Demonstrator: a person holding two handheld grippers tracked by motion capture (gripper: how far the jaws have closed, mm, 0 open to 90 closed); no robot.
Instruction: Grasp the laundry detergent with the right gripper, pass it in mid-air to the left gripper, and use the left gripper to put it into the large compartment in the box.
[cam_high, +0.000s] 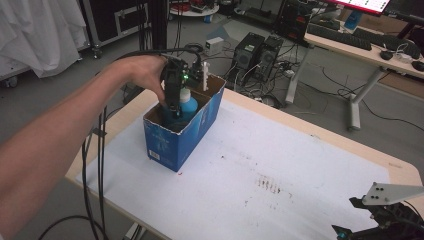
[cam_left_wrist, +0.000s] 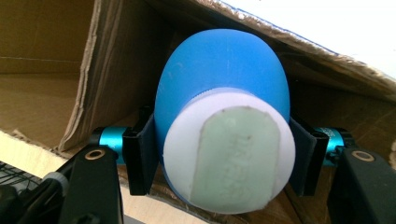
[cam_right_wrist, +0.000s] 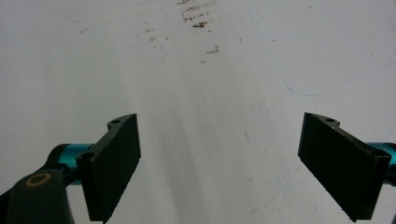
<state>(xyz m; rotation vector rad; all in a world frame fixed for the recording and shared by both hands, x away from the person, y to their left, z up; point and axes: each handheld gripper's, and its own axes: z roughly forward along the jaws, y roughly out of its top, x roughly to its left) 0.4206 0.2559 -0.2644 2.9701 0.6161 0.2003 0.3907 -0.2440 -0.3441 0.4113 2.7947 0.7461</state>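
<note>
A blue bottle (cam_high: 189, 104) with a white cap (cam_left_wrist: 229, 149) stands inside an open blue cardboard box (cam_high: 190, 135) at the table's left. My left gripper (cam_high: 173, 102) reaches down into the box, held by a hand, and its black jaws press on both sides of the bottle (cam_left_wrist: 219, 70) just below the cap. My right gripper (cam_high: 370, 227) rests at the table's near right corner. In the right gripper view its jaws stand wide apart over bare white table (cam_right_wrist: 210, 93), and the gripper (cam_right_wrist: 219, 168) holds nothing.
A white sheet (cam_high: 280, 165) with small brown stains covers the table. A white upright item (cam_high: 205, 76) sticks up at the box's far end. Black cables (cam_high: 95, 165) hang off the table's left edge. Computer towers (cam_high: 257, 52) and a desk (cam_high: 360, 47) stand on the floor beyond.
</note>
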